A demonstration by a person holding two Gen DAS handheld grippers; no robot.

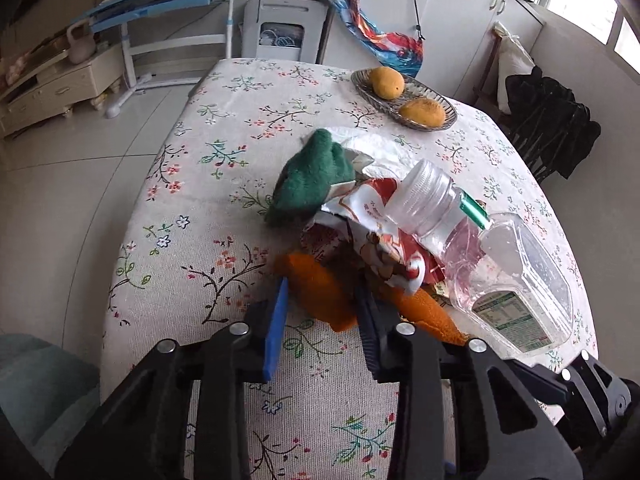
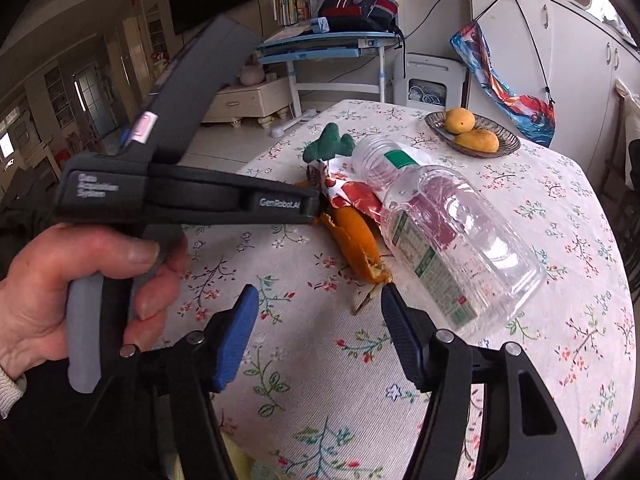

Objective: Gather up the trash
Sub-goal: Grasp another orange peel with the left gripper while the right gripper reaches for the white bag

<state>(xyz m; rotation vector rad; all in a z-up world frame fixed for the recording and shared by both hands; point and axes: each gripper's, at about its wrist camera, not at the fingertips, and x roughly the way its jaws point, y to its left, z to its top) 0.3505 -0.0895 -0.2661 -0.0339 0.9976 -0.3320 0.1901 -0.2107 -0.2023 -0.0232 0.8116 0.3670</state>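
Note:
A pile of trash lies on the flowered tablecloth (image 1: 224, 184): orange peel (image 1: 316, 292), a crumpled red-and-white wrapper (image 1: 372, 216), an empty clear plastic bottle (image 1: 500, 264) on its side and a green plush piece (image 1: 312, 176). My left gripper (image 1: 322, 300) is open, its jaws on either side of the near end of the orange peel. In the right wrist view my right gripper (image 2: 318, 300) is open and empty, just short of the peel (image 2: 356, 240) and the bottle (image 2: 452, 240). The left gripper's body (image 2: 192, 196), held by a hand, reaches in from the left.
A wire basket (image 1: 404, 98) with two mangoes stands at the table's far right; it also shows in the right wrist view (image 2: 472, 132). A dark coat on a chair (image 1: 552, 128) stands beside the table on the right. A blue desk (image 1: 160, 4) and white cabinets stand beyond.

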